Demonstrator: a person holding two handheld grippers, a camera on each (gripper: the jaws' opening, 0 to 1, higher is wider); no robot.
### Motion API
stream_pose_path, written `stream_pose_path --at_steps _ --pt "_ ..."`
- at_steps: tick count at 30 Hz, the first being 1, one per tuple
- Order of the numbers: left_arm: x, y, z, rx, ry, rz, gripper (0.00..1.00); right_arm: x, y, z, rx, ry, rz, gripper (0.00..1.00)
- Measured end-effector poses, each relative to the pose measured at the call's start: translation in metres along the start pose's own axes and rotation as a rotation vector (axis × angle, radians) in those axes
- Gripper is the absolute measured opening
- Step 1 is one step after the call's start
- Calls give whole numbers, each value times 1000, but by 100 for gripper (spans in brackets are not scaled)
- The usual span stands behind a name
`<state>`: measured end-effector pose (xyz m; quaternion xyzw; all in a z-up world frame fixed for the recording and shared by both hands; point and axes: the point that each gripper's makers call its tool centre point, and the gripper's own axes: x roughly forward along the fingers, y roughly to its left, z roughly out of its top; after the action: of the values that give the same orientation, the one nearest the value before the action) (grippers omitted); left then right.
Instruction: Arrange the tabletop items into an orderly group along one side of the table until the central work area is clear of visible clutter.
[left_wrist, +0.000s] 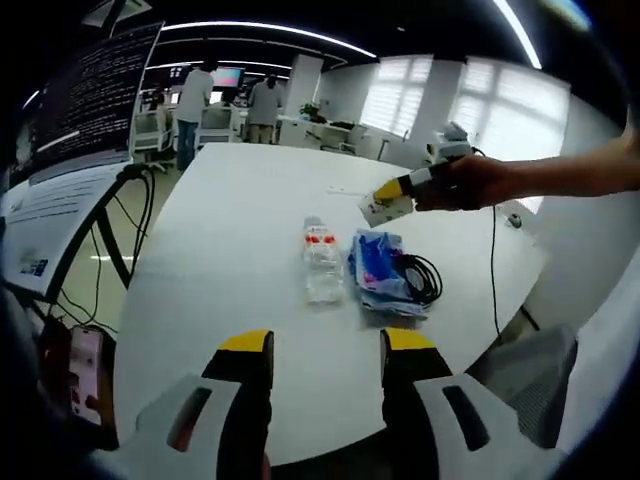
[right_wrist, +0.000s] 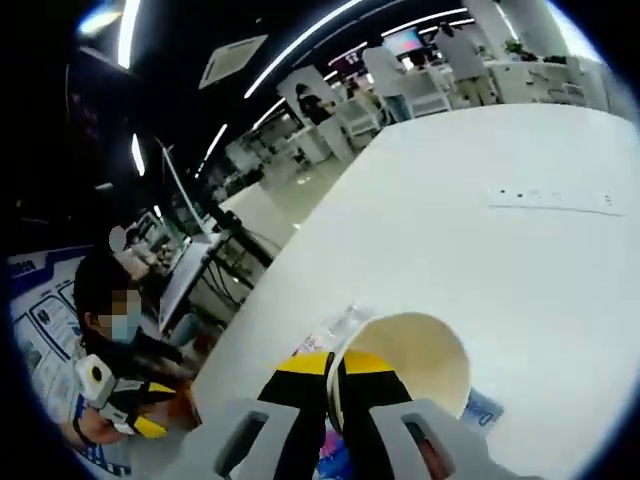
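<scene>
My left gripper (left_wrist: 325, 345) hangs open over the near edge of the white table (left_wrist: 230, 230), nothing between its yellow-tipped fingers. Ahead of it lie a clear plastic bottle (left_wrist: 322, 262) with a red label and a blue packet (left_wrist: 378, 268) with a coiled black cable (left_wrist: 422, 278) on it. Above and to the right of them, a hand holds my right gripper (left_wrist: 408, 186), which carries a cream paper cup (left_wrist: 375, 208). In the right gripper view the right gripper (right_wrist: 334, 372) is shut on the rim of the paper cup (right_wrist: 415, 355), held above the bottle (right_wrist: 345, 318) and packet (right_wrist: 482, 410).
A flat white socket strip (right_wrist: 550, 198) is set into the table further out. A display stand with trailing cables (left_wrist: 120, 215) and a phone (left_wrist: 85, 365) are at the left. A grey chair (left_wrist: 530, 385) sits at the near right. People stand at desks behind.
</scene>
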<state>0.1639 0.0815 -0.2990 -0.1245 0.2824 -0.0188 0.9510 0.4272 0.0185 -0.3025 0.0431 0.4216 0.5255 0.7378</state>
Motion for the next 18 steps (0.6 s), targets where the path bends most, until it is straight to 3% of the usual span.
stream_pose_path --at_steps 7,13,15,18 --pt "2 -2 -3 4 4 -16 42 19 -5 2 -139 99 -45 0" --pt "3 -2 -7 7 16 -24 42 34 5 -7 -280 181 -68 0" --pt "2 0 -7 7 18 -22 42 39 -3 -6 -321 211 -78 0" --pt "1 7 -7 1 19 -16 42 50 1 -8 -338 233 -75 0"
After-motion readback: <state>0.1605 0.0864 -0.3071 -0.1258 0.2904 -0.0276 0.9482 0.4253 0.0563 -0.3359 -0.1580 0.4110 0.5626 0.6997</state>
